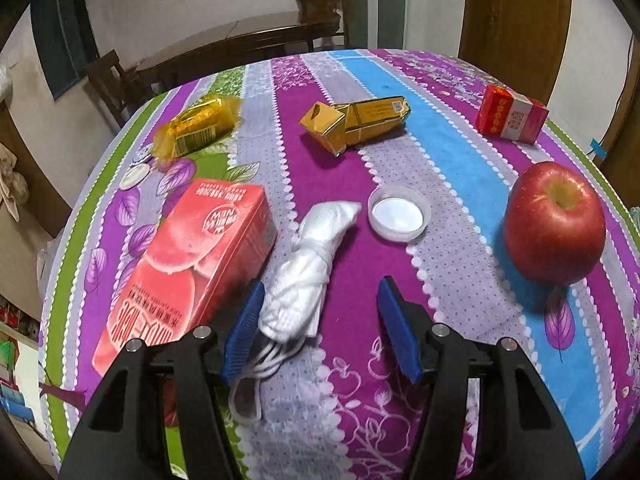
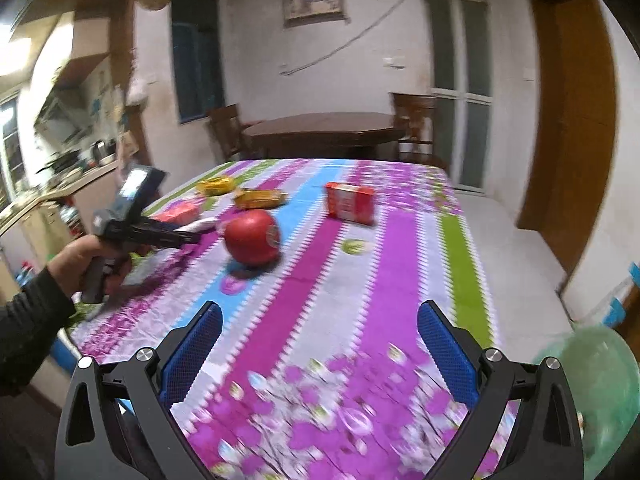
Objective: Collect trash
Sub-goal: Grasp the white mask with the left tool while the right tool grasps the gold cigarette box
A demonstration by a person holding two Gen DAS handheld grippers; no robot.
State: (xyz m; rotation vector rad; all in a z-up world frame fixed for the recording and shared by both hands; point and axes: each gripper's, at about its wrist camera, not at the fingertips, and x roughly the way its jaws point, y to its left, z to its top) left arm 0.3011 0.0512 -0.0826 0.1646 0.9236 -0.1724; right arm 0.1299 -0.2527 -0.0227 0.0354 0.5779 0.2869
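In the left wrist view, the left tongs [image 1: 320, 320] stand spread over a surface [image 1: 452, 152] covered in a glossy striped cloth of purple, blue, grey and green with printed leaves and dotted scalloped edges. Their ribbed blue pads [image 1: 246, 326] bracket a crumpled white mask [image 1: 308, 276], knotted with its own elastic loops; the left pad touches its side, the right pad stands apart from it. Just left of the mask lies a flat rectangular pink carton [image 1: 188, 264] printed with round peach shapes. Beyond the mask sits a shallow round white plastic lid [image 1: 399, 213], rim upward. To the right rests a smooth red apple [image 1: 555, 222], stem hollow facing up. Farther back lie a crinkled translucent yellow wrapper [image 1: 198, 126], a torn-open gold cardboard box [image 1: 356, 122] and a small red-and-white box [image 1: 511, 114].

In the right wrist view, blurred by motion, the right tongs [image 2: 320, 344] hang wide apart above the near edge of the same cloth, holding nothing. The left hand [image 2: 80, 256] grips the black handle of its device at the surface's left side. A soft green plastic bag [image 2: 596, 380] bulges at the lower right, off the surface's edge.
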